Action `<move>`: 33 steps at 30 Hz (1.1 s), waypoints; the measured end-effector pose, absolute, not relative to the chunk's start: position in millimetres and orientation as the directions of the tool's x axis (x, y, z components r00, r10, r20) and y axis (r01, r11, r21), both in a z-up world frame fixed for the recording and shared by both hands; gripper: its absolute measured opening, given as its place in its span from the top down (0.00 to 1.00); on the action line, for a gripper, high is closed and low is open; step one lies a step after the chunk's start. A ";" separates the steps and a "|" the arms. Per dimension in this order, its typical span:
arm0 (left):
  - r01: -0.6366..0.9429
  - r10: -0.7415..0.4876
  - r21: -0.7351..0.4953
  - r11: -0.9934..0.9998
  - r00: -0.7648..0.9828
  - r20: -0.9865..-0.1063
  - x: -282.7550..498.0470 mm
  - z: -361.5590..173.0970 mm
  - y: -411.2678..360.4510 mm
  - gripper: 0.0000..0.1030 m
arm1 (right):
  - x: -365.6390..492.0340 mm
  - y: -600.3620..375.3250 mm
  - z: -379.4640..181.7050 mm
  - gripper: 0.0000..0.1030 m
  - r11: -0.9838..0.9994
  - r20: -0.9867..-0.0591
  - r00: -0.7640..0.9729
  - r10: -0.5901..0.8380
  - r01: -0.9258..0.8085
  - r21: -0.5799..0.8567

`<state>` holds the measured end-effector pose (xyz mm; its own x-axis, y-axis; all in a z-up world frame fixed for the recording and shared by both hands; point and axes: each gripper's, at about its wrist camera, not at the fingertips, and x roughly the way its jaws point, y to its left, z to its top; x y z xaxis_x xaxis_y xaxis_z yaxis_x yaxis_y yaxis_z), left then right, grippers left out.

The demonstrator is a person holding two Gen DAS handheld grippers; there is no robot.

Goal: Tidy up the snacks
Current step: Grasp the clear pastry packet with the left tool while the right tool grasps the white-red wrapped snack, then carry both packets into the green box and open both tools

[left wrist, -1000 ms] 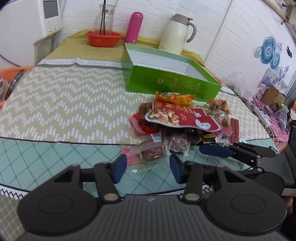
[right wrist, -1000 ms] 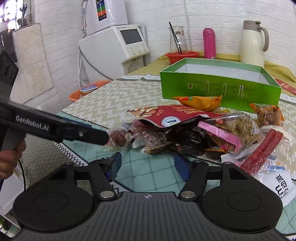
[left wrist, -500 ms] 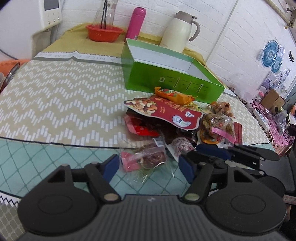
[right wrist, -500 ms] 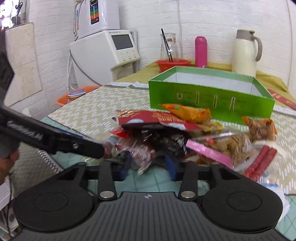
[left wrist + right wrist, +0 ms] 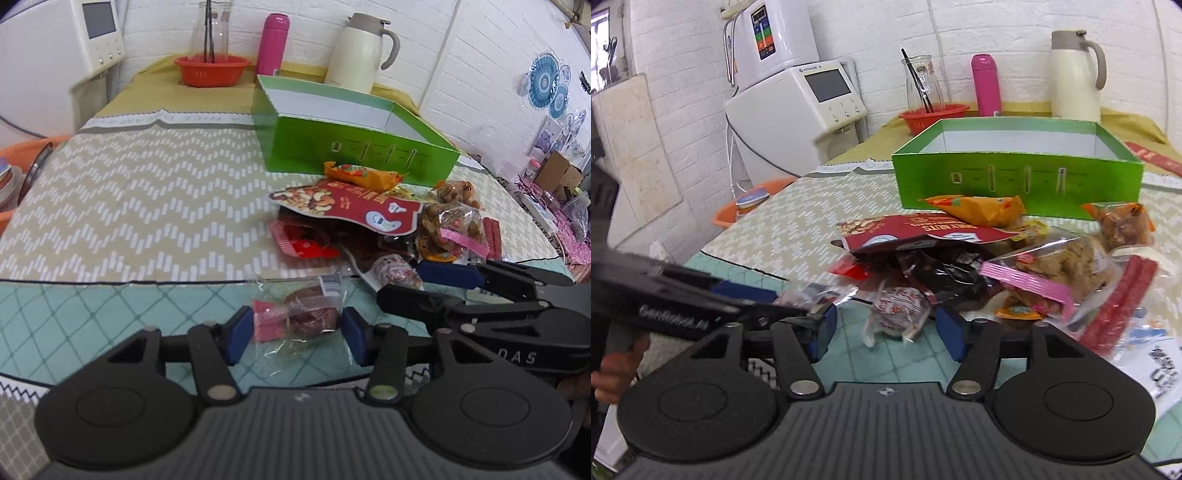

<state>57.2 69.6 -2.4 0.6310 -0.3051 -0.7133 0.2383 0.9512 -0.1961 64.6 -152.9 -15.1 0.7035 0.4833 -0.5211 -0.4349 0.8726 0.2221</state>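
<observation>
1. Here, in the left wrist view, the left gripper [image 5: 297, 334] hangs low over the teal diamond-patterned part of the surface [image 5: 92, 310]. A small clear packet with a pink strip and a dark brown snack inside [image 5: 301, 314] lies between its blue pads, and the jaws are closing around it; whether the pads already press the wrapper cannot be told. Just to the right, the right gripper [image 5: 424, 284] reaches in from the side toward a round snack in a white-and-red printed wrapper [image 5: 397, 271].
2. In the same view, the pile of snacks lies farther back on the beige zigzag cloth: a flat red bag printed with mixed nuts [image 5: 351, 208] on top, an orange foil packet [image 5: 360, 173] behind it, and a clear bag of brown pieces with a pink seal [image 5: 452, 227] to the right. The open green cardboard box with a white inside [image 5: 354, 147] stands just behind the pile.
3. In the right wrist view, the right gripper [image 5: 884, 332] has its jaws released and opening wide; the white-and-red wrapped snack [image 5: 899, 308] sits between them, untouched by either pad. The left gripper [image 5: 798, 314] comes in from the left, a hand [image 5: 613, 373] on its handle, its tips at the clear packet [image 5: 818, 293].
4. Behind stand the red nut bag [image 5: 916, 232], the green box [image 5: 1015, 177] and red sausage sticks in clear wrap [image 5: 1119, 302].
</observation>
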 end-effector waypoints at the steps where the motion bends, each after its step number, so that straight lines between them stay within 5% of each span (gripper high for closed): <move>1: 0.227 -0.292 -0.189 0.955 0.635 -0.715 55.4 -2.0 72.9 0.49 | 68.7 -149.0 -17.8 0.00 0.880 -0.532 0.704 0.470 -0.421 0.220; 3: 0.210 -0.280 -0.188 0.959 0.639 -0.716 53.4 -1.8 77.2 0.46 | 74.6 -144.3 -25.2 0.03 0.901 -0.550 0.717 0.428 -0.384 0.201; 5: 0.213 -0.287 -0.194 0.958 0.637 -0.715 51.4 -1.3 77.5 0.45 | 71.8 -145.5 -28.6 0.38 0.909 -0.540 0.737 0.407 -0.384 0.161; 11: 0.237 -0.288 -0.174 0.956 0.640 -0.712 50.4 -1.2 69.6 0.37 | 55.2 -163.9 -25.4 0.39 0.894 -0.566 0.701 0.435 -0.409 0.182; 17: 0.226 -0.278 -0.170 0.959 0.637 -0.720 56.4 -8.9 67.2 0.41 | 60.7 -154.3 -26.8 0.26 0.892 -0.556 0.706 0.440 -0.414 0.180; 18: 0.230 -0.274 -0.161 0.960 0.645 -0.713 55.9 -9.7 66.1 0.43 | 63.0 -152.6 -29.2 0.42 0.893 -0.558 0.706 0.437 -0.416 0.174; 19: 0.236 -0.270 -0.148 0.960 0.655 -0.706 54.0 -8.8 64.7 0.53 | 63.0 -152.0 -31.2 0.43 0.894 -0.547 0.718 0.430 -0.422 0.149; 21: 0.241 -0.277 -0.152 0.958 0.654 -0.704 50.0 -4.1 64.0 0.55 | 61.1 -155.6 -30.0 0.44 0.889 -0.552 0.708 0.441 -0.429 0.161; 33: 0.360 -0.397 -0.178 0.916 0.743 -0.538 44.0 75.0 53.6 0.55 | 11.6 -196.7 28.4 0.44 0.873 -0.390 0.783 0.484 -0.463 0.154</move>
